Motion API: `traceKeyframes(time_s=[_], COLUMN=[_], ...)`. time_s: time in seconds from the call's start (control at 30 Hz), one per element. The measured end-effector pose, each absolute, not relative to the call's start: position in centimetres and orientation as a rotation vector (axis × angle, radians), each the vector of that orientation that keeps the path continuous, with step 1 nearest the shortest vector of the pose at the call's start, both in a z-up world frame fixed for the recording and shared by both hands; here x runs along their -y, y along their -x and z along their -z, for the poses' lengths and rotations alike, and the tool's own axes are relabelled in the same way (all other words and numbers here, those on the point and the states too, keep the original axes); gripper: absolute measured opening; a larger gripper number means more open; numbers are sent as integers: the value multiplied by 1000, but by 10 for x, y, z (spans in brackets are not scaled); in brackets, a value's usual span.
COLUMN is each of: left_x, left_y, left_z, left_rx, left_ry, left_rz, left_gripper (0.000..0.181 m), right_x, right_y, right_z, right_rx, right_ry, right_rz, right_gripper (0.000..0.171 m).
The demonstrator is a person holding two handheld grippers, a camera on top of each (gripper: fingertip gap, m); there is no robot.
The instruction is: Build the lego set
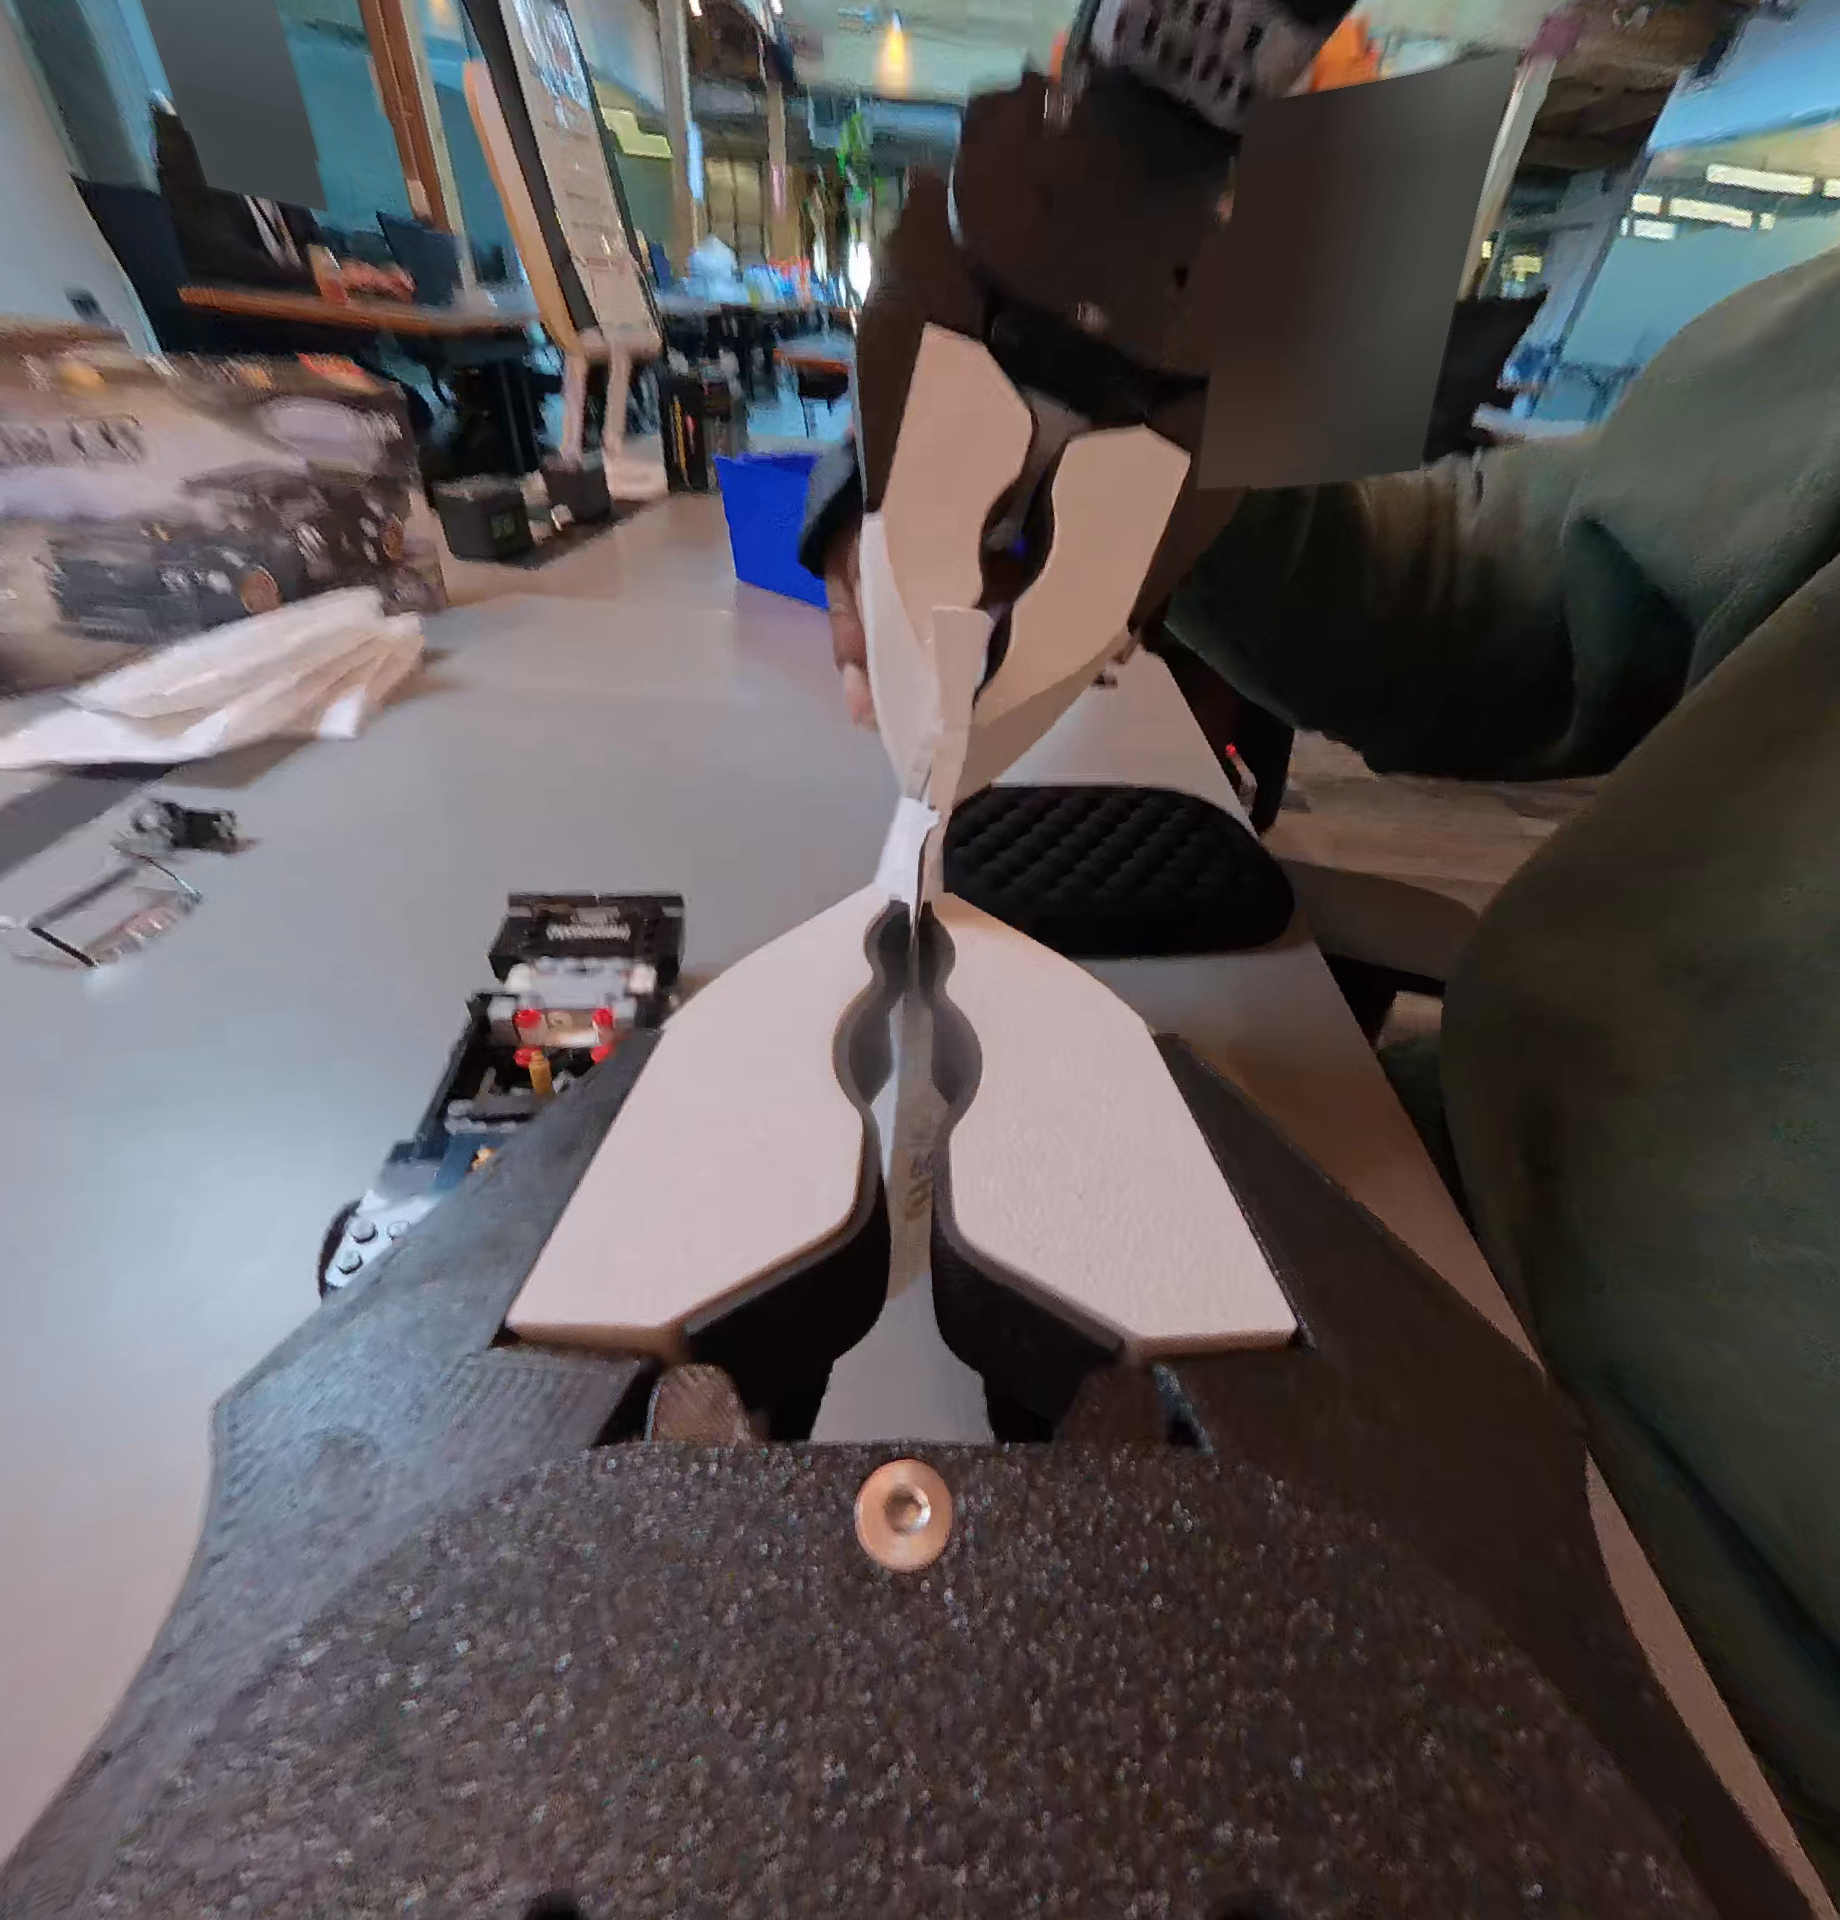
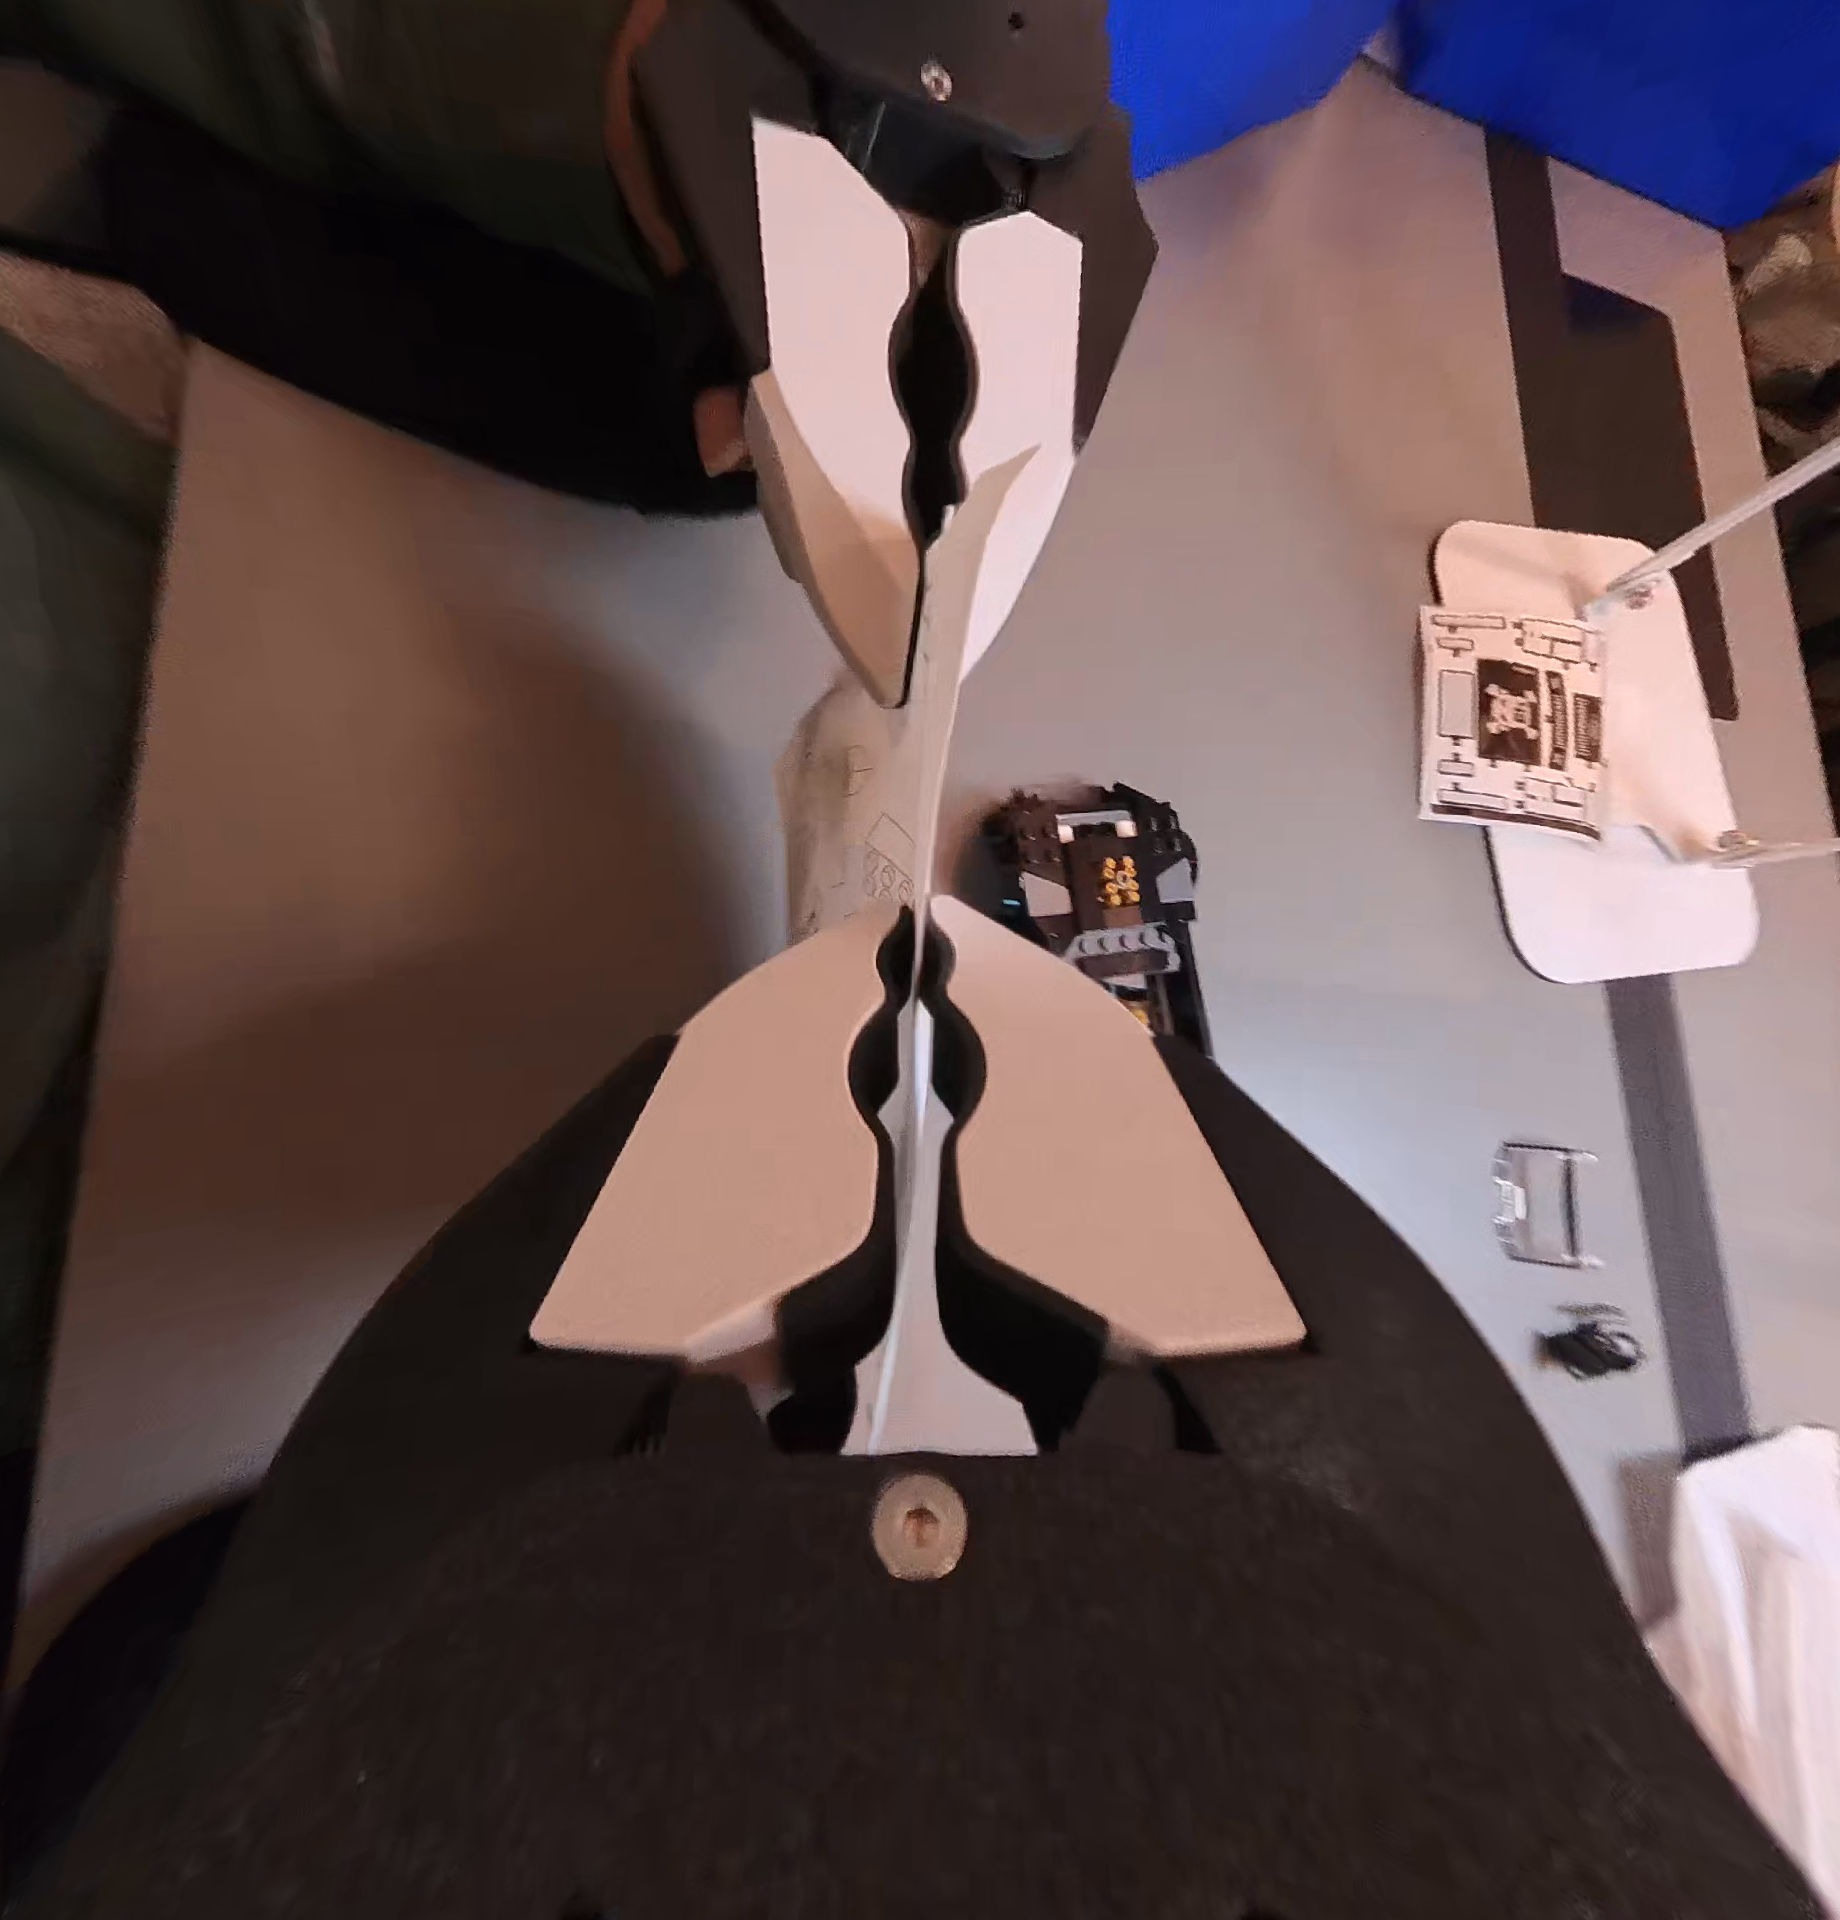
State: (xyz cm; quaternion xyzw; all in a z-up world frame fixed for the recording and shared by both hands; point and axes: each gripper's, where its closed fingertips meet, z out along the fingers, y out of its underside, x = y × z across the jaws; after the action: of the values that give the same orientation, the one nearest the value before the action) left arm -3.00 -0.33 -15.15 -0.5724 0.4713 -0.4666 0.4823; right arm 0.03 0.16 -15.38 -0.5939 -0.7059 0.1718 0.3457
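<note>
A white paper bag (image 1: 908,844) is stretched edge-on between my two grippers, above the grey table (image 1: 542,790). My left gripper (image 1: 908,920) is shut on its near end. My right gripper (image 1: 937,795) comes in from above and is shut on its other end. In the right wrist view my right gripper (image 2: 921,920) pinches the bag (image 2: 937,748), and my left gripper (image 2: 900,686) grips it from the top. The bag's printed side (image 2: 843,821) hangs below. The partly built black lego car (image 1: 573,997) sits on the table under the grippers; it also shows in the right wrist view (image 2: 1103,883).
The set's box (image 1: 168,499) and crumpled white bags (image 1: 220,686) lie at far left. A clear part (image 2: 1544,1216), small black pieces (image 2: 1586,1351) and a sticker sheet (image 2: 1508,727) on a white stand base (image 2: 1643,883) are at right. A black chair seat (image 1: 1113,873) is beyond the table edge. The left gripper's tips are roughly 4 cm from the right gripper's.
</note>
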Motion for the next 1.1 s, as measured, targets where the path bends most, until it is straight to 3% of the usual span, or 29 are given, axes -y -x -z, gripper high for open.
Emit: traceKeyframes(time_s=[0.1, 0.43, 0.83, 0.93, 1.1], left_x=[5, 25, 27, 28, 37], left_y=[35, 23, 15, 15, 9], left_z=[127, 105, 113, 114, 111], left_rx=[-1058, -1127, -1198, -1234, -1378], left_ry=[1286, 1319, 1453, 1501, 1529], left_rz=[1145, 1123, 1135, 1154, 1126], left_gripper=[10, 2, 0, 0, 1], right_x=[5, 35, 45, 45, 40], right_y=[-1, -4, -8, -9, 1], right_z=[151, 143, 151, 139, 106], right_rx=[1724, 1422, 1399, 1456, 1588], right_ry=[1613, 1629, 1568, 1530, 1473], right_rz=[-614, -1093, -1149, -1099, -1000], right_gripper=[0, 0, 1, 18, 18])
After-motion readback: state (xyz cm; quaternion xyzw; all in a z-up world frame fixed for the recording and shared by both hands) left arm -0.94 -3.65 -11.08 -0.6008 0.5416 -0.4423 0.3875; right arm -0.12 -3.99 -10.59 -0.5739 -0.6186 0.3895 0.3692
